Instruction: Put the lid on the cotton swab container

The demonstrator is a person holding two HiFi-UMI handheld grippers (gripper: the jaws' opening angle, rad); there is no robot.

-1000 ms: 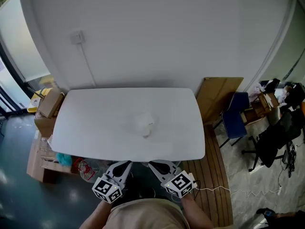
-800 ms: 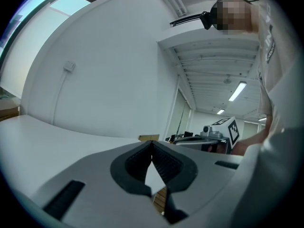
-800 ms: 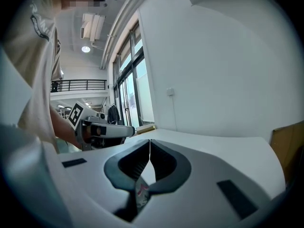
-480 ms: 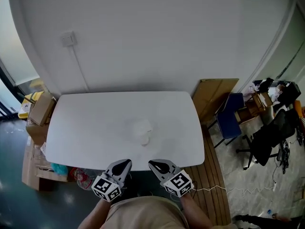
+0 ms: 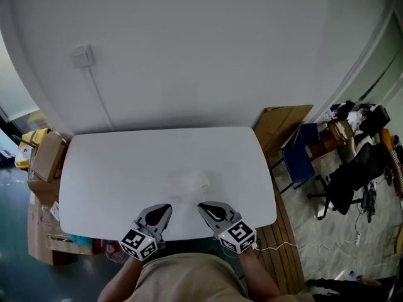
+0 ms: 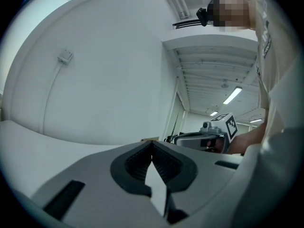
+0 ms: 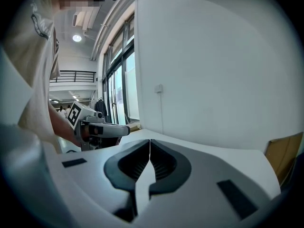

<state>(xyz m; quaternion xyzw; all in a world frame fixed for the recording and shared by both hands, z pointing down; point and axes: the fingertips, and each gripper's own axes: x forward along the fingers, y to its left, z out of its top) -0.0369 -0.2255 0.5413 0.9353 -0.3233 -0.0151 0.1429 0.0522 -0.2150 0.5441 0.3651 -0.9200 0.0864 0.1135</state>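
Head view: the left tool [image 5: 162, 209] and the right tool [image 5: 203, 206] hover side by side over the near edge of the table [image 5: 94, 168], tips angled toward each other. This looks like a ready pose ahead of any reach. The cotton swab container [image 5: 194, 181] shows only as a faint pale shape on the white top, just beyond the tips and between them. I cannot pick out its lid. Nothing stands in the way. Off the table are cardboard boxes [image 5: 45, 159] at the left, and a leaning cardboard sheet [image 5: 283, 126] and a blue chair [image 5: 302, 156] at the right.

Left gripper view: the jaws are pressed together with nothing between them. The right tool shows alongside, and the container is out of sight.

Right gripper view: the jaws are likewise closed and empty. The left tool shows alongside, with a wall socket [image 7: 159, 88] beyond.
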